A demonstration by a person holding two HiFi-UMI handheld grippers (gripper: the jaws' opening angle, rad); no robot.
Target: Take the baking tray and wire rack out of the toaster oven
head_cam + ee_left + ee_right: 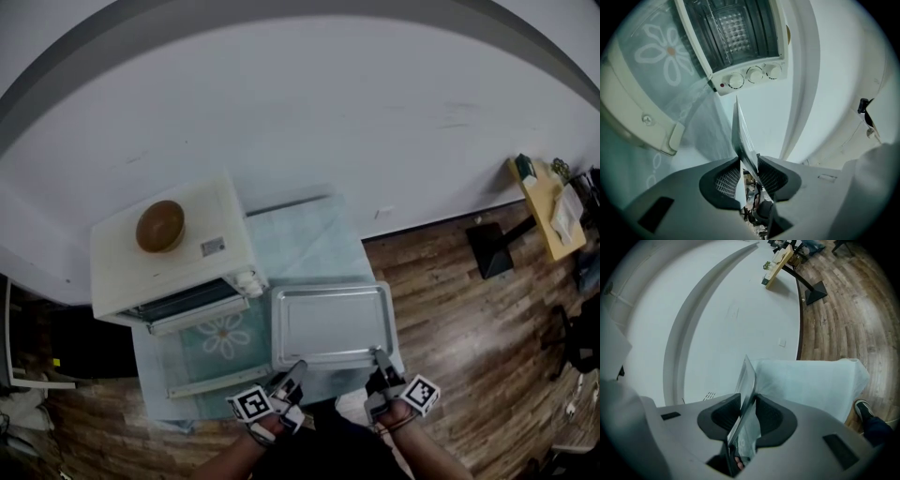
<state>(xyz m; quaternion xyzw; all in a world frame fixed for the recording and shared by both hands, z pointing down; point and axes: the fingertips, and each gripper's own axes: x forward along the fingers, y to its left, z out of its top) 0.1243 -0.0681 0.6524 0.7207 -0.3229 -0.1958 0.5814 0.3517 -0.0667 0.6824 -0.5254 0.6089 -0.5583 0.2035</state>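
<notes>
The silver baking tray (330, 323) hangs level over the cloth-covered table, right of the white toaster oven (173, 258). Both grippers hold its near edge. My left gripper (286, 384) is shut on the near left corner, and the tray's rim (740, 131) stands edge-on between its pads. My right gripper (382, 370) is shut on the near right corner, with the rim (747, 376) pinched between its jaws. The oven door (211, 361) lies open toward me. Inside the oven cavity a metal grid (733, 28) shows; I cannot tell if it is the wire rack.
A brown round thing (160, 226) sits on the oven's top. The pale green cloth (314, 239) covers the small table against the white wall. Wooden floor lies to the right, with a wooden stand (548, 206) on a black base (492, 248). A shoe (865, 411) shows below the table.
</notes>
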